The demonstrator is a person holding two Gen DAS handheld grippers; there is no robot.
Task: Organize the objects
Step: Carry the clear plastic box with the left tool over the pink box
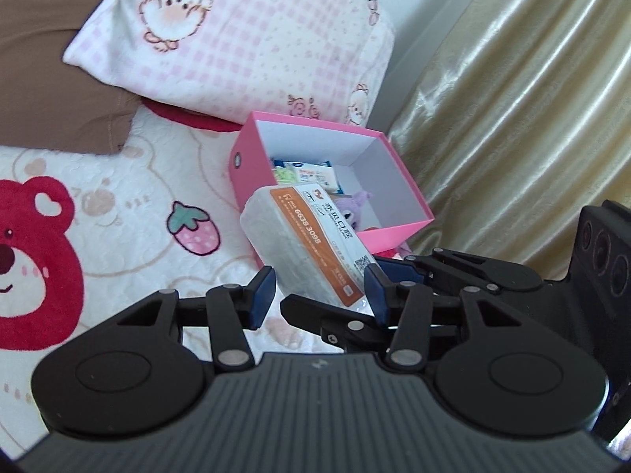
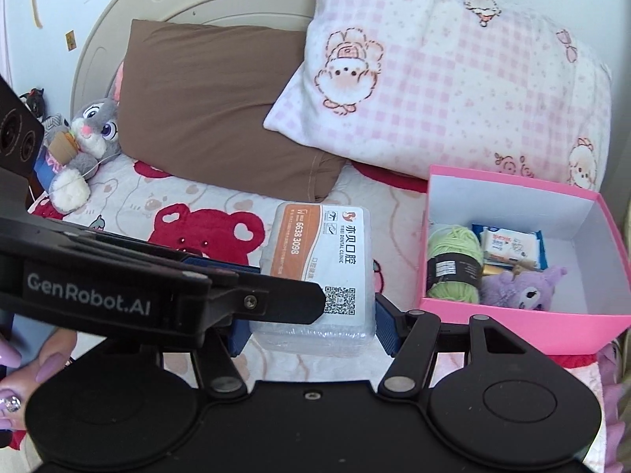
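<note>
A tissue pack in clear wrap with an orange and white dental clinic label is held above the bed. My right gripper is shut on its near end, blue pads pressing both sides. My left gripper is open, its pads either side of the same pack without pressing it, crossing over the right gripper. A pink box stands open to the right, holding green yarn, a wipes packet and a purple plush. It shows behind the pack in the left wrist view.
A pink checked pillow and a brown pillow lie at the bed's head. A grey rabbit plush sits at the far left. A gold curtain hangs to the box's right. The bedspread has red bears.
</note>
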